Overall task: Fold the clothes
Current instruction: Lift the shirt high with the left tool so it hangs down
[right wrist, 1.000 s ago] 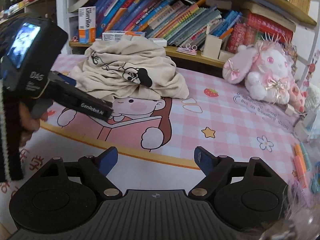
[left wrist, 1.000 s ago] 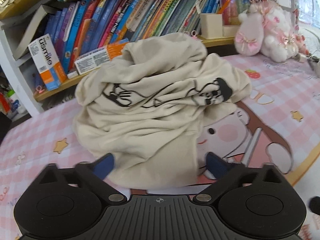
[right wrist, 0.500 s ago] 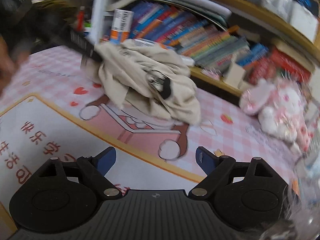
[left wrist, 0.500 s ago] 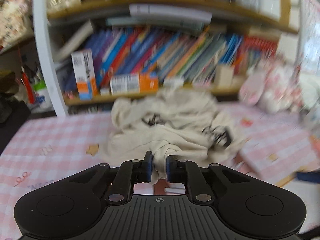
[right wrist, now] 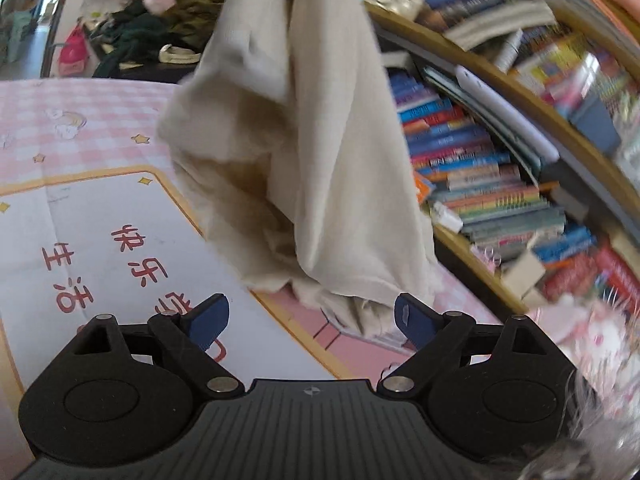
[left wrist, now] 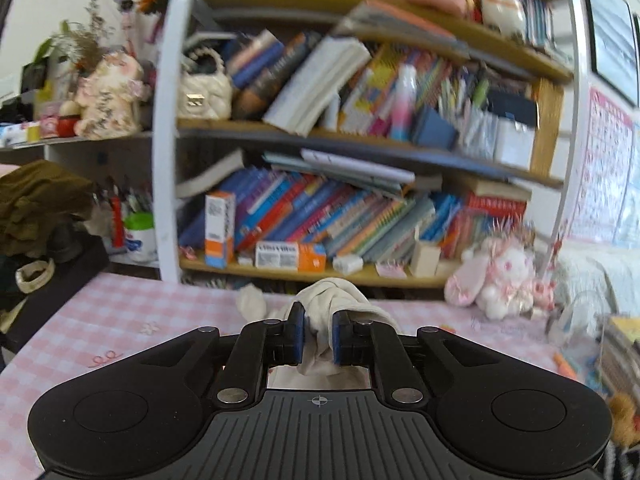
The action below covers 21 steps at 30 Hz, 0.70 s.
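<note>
Fingers, left gripper [left wrist: 317,336]: closed on a bunched fold of the cream garment [left wrist: 332,312]; cloth fills the gap between the blue pads [left wrist: 297,334].
Fingers, right gripper [right wrist: 311,322]: spread wide, holding nothing; blue pads [right wrist: 209,318] either side of the hanging hem, not touching it as far as can be told.

Garment, right wrist view [right wrist: 320,140]: hangs in a long draped column from above the frame, lowest folds resting on or just above the pink checked desk cover [right wrist: 80,128]; contact itself is hidden behind the cloth. Printed side not visible.

Surroundings: bookshelf [left wrist: 360,208] behind the desk, pink plush rabbit [left wrist: 500,280] on the desk at right, dark clothing heap [left wrist: 36,204] at far left.

Task progress, judged: early. Garment picked up and raised by one point only; not spread, no fold made. Remaining: a second grasp by the free fingers, spreading flat, all folds.

Change from earlier frames: one second ago the garment lay as a crumpled mound on the desk, left fingers open before it. Half a second ago they had closed on its near edge. Now the mound is lifted off the desk and the left wrist view points up at the shelves. Right fingers unchanged in opening, now close beneath the cloth.
</note>
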{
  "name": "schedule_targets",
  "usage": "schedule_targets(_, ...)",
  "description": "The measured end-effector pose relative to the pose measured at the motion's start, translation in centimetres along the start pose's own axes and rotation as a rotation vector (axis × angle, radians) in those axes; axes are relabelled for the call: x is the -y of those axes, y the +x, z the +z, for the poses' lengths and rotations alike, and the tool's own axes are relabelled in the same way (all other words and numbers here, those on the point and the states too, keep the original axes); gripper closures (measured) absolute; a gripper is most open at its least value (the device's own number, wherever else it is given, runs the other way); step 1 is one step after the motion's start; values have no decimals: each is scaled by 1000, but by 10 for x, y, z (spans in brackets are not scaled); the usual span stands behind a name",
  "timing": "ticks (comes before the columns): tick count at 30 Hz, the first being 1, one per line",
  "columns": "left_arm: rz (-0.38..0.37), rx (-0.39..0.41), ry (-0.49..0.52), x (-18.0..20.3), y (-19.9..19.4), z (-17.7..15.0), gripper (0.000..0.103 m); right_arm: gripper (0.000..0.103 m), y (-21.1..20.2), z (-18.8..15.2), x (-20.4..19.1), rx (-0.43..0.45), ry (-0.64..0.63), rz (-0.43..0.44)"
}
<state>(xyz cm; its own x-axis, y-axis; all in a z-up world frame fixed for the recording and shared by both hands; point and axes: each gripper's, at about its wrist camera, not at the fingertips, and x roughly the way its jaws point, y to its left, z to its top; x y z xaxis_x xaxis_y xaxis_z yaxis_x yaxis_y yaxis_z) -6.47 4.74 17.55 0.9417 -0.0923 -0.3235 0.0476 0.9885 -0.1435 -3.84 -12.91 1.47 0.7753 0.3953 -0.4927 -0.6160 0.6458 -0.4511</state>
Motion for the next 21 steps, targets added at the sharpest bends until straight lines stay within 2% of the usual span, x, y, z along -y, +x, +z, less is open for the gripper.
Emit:
schedule_targets(2,-12,33,-42,-6,-11,7,91,13,4,4,-1,6,-5,7)
schedule_targets(6,-8,86,-56,-13,-27,23,91,13,15,15,-4,26,-29,-29)
schedule_targets(11,11,143,-72,-29,-45,37,91,13,16,32,-1,79,13,-45)
schedule_targets(15,14,191,-127,-49,-61,47,91,13,30,39,-4,45,-12,-66)
schedule_targets(18,30,236,-125,-58,-75,56,91,13,40,35,-4,-1,5,-69)
schedule_targets(21,45,263,-120,-68,-82,63,91,15,39,28,-10,-5,40,-38)
